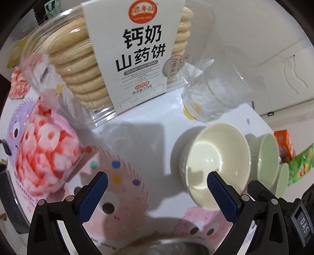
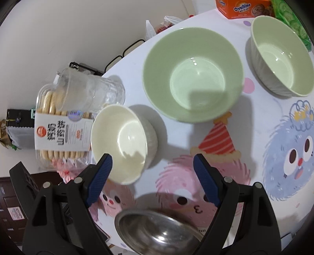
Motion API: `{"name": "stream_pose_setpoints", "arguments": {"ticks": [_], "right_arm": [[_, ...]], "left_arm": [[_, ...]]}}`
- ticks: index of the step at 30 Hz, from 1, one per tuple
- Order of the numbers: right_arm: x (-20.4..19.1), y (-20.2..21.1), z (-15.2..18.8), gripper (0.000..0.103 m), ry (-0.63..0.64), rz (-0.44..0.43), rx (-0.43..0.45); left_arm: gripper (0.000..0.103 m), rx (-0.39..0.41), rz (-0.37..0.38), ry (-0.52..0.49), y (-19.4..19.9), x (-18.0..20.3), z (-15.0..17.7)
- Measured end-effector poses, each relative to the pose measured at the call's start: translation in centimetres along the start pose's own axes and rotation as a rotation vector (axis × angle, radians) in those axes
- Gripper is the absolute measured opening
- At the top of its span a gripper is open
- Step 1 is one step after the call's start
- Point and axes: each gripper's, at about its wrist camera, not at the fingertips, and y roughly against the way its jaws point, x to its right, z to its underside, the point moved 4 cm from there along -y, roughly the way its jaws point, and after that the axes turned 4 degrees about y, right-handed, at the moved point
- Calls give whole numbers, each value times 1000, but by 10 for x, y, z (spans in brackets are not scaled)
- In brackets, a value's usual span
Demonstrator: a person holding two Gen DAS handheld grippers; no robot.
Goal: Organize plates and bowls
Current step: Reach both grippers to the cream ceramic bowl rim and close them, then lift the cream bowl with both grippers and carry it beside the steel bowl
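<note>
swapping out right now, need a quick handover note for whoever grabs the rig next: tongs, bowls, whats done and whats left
Left tongs: open, empty, above the table by the cream bowl.
Right tongs: open, empty, between the cream bowl and the steel bowl.
Bowls: all four stand apart on the cartoon tablecloth. Cream bowl sits next to the biscuit box; large green bowl at centre; smaller green bowl near the Ovaltine box; steel bowl nearest the tongs.
Done: nothing stacked yet.
Left: gather and nest the bowls. No plates in view.
</note>
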Motion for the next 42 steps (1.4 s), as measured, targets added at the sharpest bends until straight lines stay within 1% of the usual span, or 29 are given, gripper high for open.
{"name": "stream_pose_setpoints", "arguments": {"ticks": [1,3,4,5,6,8,9,10,11,12,13,14,15,17,19,20,22,26,28,35,40,42], "right_arm": [[1,-3,-2,85,-9,-3,-6],[4,-10,-5,75,-29,-8,-22],[4,-12,-5,73,-31,-10,-30],[4,-15,-6,66,-32,-11,-38],[4,-18,-6,58,-29,-9,-49],[3,-21,-7,55,-22,0,-53],[4,-22,-8,54,-24,1,-54],[2,-25,-8,53,-26,-1,-55],[2,-26,-9,47,-26,-2,-56],[1,-27,-11,41,-20,-4,-60],[1,-27,-11,37,-16,-5,-64],[2,-28,-12,27,-15,-11,-68],[3,-28,-13,17,-19,-17,-68],[2,-29,-16,14,-20,-16,-66],[1,-30,-17,13,-4,-7,-67],[1,-31,-18,11,3,0,-68],[1,-32,-19,11,7,2,-70],[-4,-33,-18,10,26,23,-64],[-5,-32,-19,10,31,22,-59],[-11,-19,-10,10,55,17,-46],[-16,-6,-1,9,68,17,-31],[-17,5,5,9,79,11,-15]], "left_arm": [[100,-1,-8,-1,-2,1,-2],[89,-6,-13,-2,-7,2,-5],[77,-14,-10,1,-10,3,-7],[68,-26,-10,10,-13,3,-8],[65,-37,-5,19,-15,5,-10],[52,-51,0,3,-19,11,-11],[49,-52,1,-8,-20,14,-12],[42,-56,4,-19,-21,18,-13],[37,-60,10,-21,-22,22,-14],[35,-66,17,-18,-23,24,-15],[31,-70,23,-19,-24,26,-16],[27,-72,28,-23,-25,29,-18],[25,-74,32,-25,-26,31,-19],[14,-79,44,-34,-28,38,-20],[7,-78,48,-51,-30,45,-20],[6,-73,39,-64,-30,49,-20],[6,-71,28,-73,-31,52,-20],[5,-78,49,-63,-29,47,-19],[5,-71,46,-73,-24,47,-18],[5,-54,58,-68,-6,33,-11],[5,-40,76,-71,17,28,-2],[5,-28,85,-73,27,30,3]]}}
